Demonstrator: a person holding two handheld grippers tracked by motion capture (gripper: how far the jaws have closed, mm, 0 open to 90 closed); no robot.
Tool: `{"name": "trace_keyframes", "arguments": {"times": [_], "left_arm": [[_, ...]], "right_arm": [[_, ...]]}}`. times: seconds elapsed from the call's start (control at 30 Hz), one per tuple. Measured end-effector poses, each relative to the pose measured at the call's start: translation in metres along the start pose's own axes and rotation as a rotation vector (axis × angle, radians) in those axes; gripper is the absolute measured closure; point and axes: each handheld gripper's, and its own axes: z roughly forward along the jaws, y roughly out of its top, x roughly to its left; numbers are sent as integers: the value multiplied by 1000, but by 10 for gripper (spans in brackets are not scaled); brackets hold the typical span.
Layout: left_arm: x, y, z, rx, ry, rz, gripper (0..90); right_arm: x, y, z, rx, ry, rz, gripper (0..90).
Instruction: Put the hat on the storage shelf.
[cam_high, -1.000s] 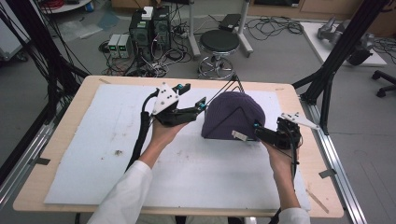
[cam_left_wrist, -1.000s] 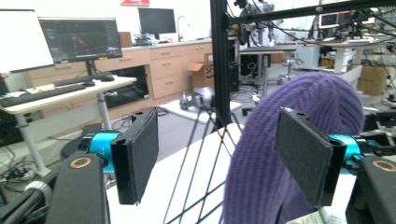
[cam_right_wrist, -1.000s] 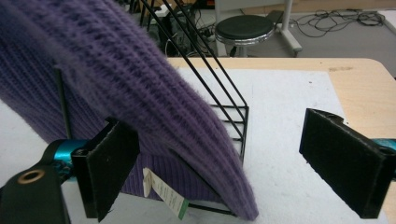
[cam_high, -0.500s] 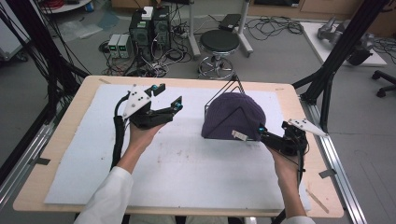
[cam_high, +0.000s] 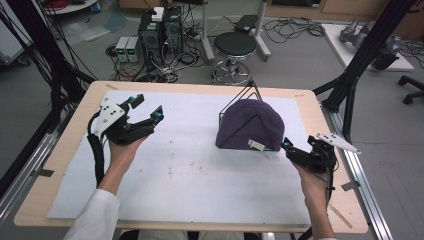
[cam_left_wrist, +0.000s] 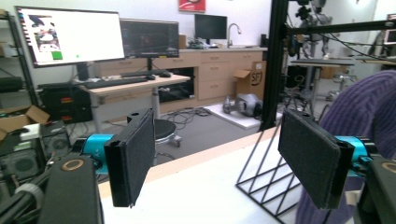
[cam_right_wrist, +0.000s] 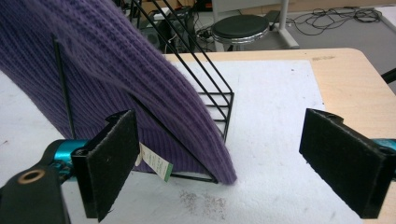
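Hat: the purple knitted hat (cam_high: 250, 125) is sitting pulled over a black wire rack (cam_high: 239, 98) on the right half of the desk (cam_high: 60, 155); the rack is holding it upright and in shape, so it is not lying flat on the white sheet (cam_high: 190, 175).
Label: a small white tag (cam_right_wrist: 155, 162) is hanging at the lower hem of the hat, on the side that is facing the person.
Left gripper: the left gripper (cam_high: 146, 108) is hovering over the left part of the desk, well apart from the hat; its fingers (cam_left_wrist: 133, 156) have just been opening and are now standing wide apart, with nothing between them.
Right gripper: the right gripper (cam_high: 287, 146) is staying low, just beside the hem of the hat at its right corner; its fingers (cam_right_wrist: 109, 163) are also apart and are not pressing on the knit.
Judgement: both hands seem to be leaving the hat alone, probably because it is already sitting properly on the rack.
Surroundings: a round stool (cam_high: 235, 46) and computer boxes (cam_high: 160, 27) are standing on the floor behind the desk.
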Motion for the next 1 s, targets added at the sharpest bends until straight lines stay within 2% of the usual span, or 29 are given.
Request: {"name": "trace_keyframes", "arguments": {"times": [0.17, 0.27, 0.33, 0.53, 0.63, 0.73, 0.83, 1.0], "left_arm": [[13, -2, -15, 5, 25, -3, 278], [18, -3, -21, 11, 32, 4, 274], [22, -5, -27, 12, 41, 4, 271], [31, -16, -45, 26, 73, 5, 269], [39, -22, -56, 25, 98, -11, 268], [44, -27, -64, 20, 114, -26, 267], [51, -34, -74, 32, 137, -10, 263], [58, -45, -88, 38, 164, -31, 257]], "right_arm": [[-4, -5, -1, -3, 0, 12, 113], [-6, -8, -3, -22, 18, 25, 113], [-7, -10, -4, -36, 26, 16, 113], [-9, -18, -7, -53, 51, 41, 112], [-12, -22, -8, -72, 55, 46, 113], [-13, -26, -9, -86, 50, 54, 113], [-15, -30, -11, -109, 36, 46, 113], [-16, -36, -12, -142, 28, 33, 113]]}}
